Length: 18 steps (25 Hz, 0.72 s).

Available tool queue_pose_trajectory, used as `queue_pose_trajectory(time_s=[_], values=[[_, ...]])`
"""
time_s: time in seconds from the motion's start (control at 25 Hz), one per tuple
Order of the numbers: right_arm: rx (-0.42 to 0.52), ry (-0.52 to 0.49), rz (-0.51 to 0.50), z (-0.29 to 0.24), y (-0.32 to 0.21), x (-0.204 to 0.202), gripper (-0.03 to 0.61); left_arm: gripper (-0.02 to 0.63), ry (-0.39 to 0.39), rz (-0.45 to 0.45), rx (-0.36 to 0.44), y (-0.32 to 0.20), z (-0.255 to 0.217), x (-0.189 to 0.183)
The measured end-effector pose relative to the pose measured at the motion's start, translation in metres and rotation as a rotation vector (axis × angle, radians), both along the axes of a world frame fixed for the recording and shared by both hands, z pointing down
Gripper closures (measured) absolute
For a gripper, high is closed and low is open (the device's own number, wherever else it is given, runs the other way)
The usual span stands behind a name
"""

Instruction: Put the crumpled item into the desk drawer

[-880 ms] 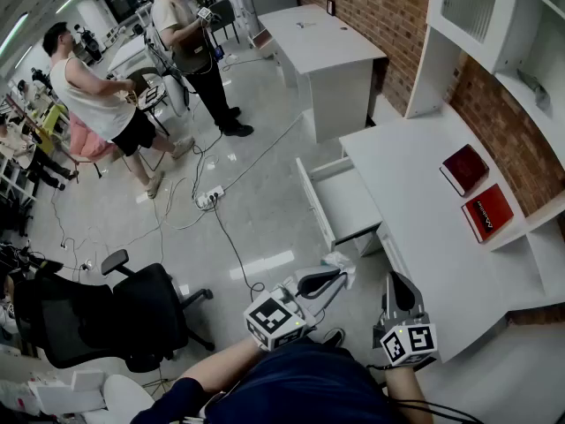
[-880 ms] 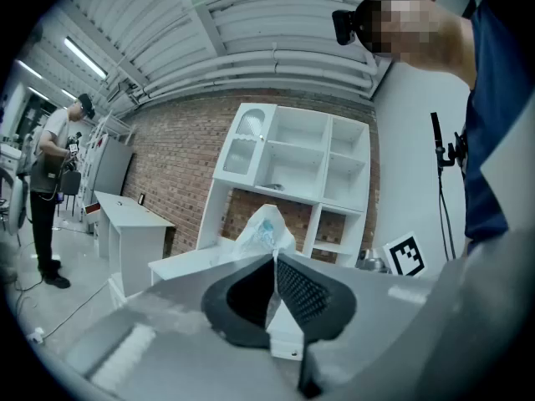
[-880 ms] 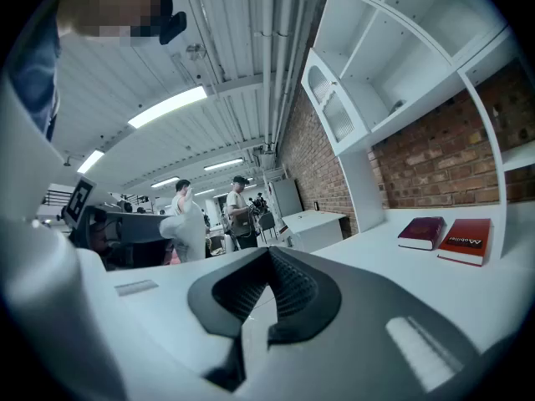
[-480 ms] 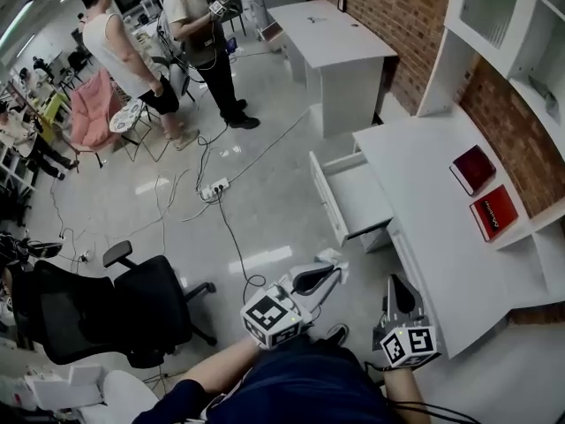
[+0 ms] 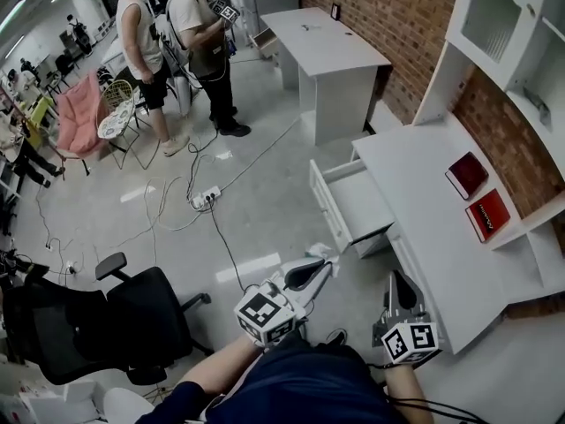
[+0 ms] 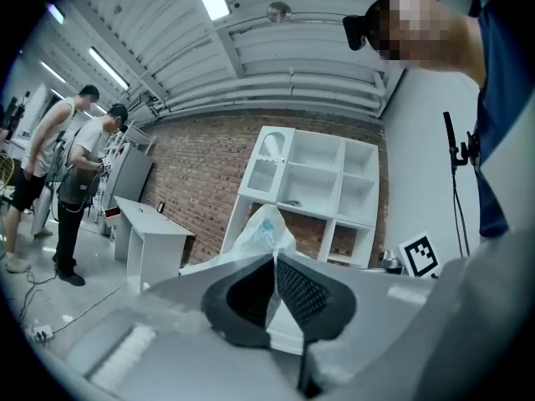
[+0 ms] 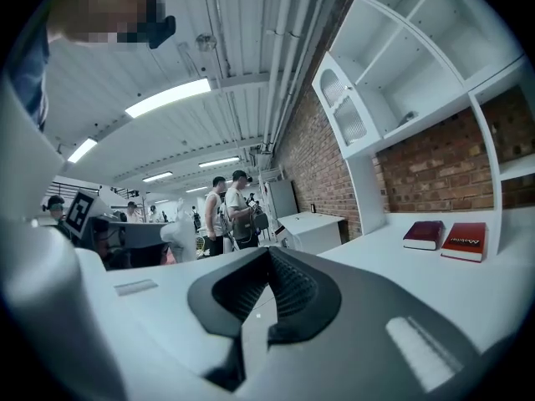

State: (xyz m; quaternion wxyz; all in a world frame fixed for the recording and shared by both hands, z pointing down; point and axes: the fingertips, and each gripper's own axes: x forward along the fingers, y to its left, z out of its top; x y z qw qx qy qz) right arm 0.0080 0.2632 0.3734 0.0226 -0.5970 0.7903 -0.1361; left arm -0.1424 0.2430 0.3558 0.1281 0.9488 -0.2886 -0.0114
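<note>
The crumpled white item (image 5: 324, 256) is pinched in my left gripper (image 5: 313, 270), held above the floor short of the open desk drawer (image 5: 325, 208). In the left gripper view the jaws are shut on it and it sticks up past the fingertips (image 6: 263, 228), with the white shelving behind. My right gripper (image 5: 397, 283) hovers by the near edge of the white desk (image 5: 424, 228). In the right gripper view its jaws (image 7: 267, 253) are shut with nothing between them. The drawer looks empty inside.
Two red books (image 5: 467, 174) (image 5: 486, 215) lie on the desk by the brick wall. A black office chair (image 5: 124, 312) stands at the left. Cables and a power strip (image 5: 205, 199) cross the floor. A second white desk (image 5: 322, 47) and two standing people (image 5: 199, 34) are farther off.
Both grippers keep almost the same places and the left stays shut on the item. The head view has shifted a little. In the background a person has walked up beside the other.
</note>
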Motion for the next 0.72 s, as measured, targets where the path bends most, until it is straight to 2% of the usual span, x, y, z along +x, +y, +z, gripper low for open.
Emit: queue_pose_trajectory(time_s=[0.16, 0.4, 0.72], values=[[0.003, 0.018, 0.036, -0.003, -0.001, -0.014, 0.575, 0.603, 0.015, -0.003, 0.003, -0.010, 0.003, -0.026], [-0.019, 0.033, 0.088, 0.001, 0.004, -0.019, 0.575, 0.603, 0.026, 0.009, -0.018, -0.014, 0.011, -0.045], [-0.015, 0.011, 0.086, 0.003, -0.026, -0.012, 0.577, 0.603, 0.015, 0.009, -0.021, -0.037, 0.011, -0.035]])
